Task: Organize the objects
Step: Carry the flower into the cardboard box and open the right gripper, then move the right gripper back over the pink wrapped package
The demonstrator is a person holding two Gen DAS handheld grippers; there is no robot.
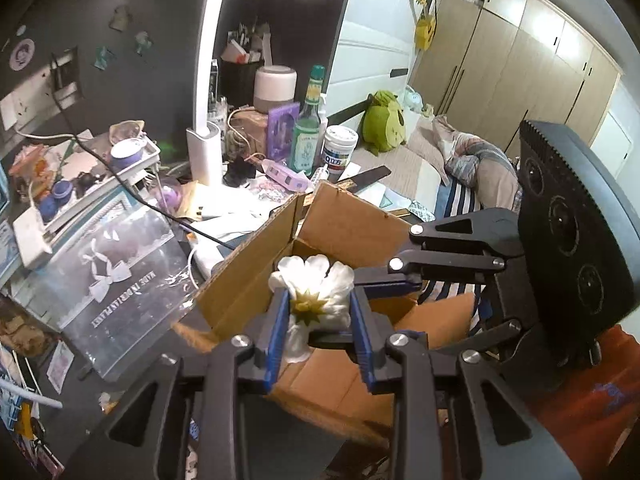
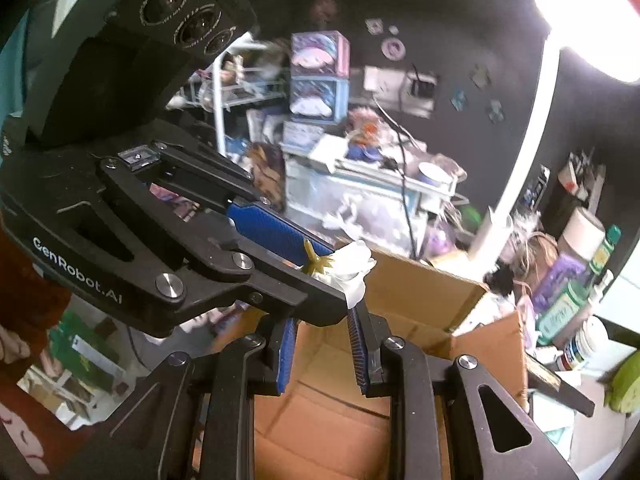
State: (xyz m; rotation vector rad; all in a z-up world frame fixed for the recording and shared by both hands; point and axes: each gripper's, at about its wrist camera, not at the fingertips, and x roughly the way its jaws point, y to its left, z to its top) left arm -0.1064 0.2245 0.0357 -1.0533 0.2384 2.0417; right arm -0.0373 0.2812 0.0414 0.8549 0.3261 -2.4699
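Carrying a white flower (image 1: pixel 316 292) clamped in the left gripper (image 1: pixel 320 312) above the open cardboard box (image 1: pixel 340 232); right gripper (image 2: pixel 324 352) closed, empty; drop still pending.

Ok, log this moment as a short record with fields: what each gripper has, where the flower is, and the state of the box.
left gripper: shut on the white flower, its blue pads either side of the bloom
right gripper: shut, nothing seen between its pads
white flower: artificial, white petals, pale green calyx facing the left wrist camera
flower position: held in the air above the open box
cardboard box: brown, flaps up, interior looks empty where visible
desk: cluttered
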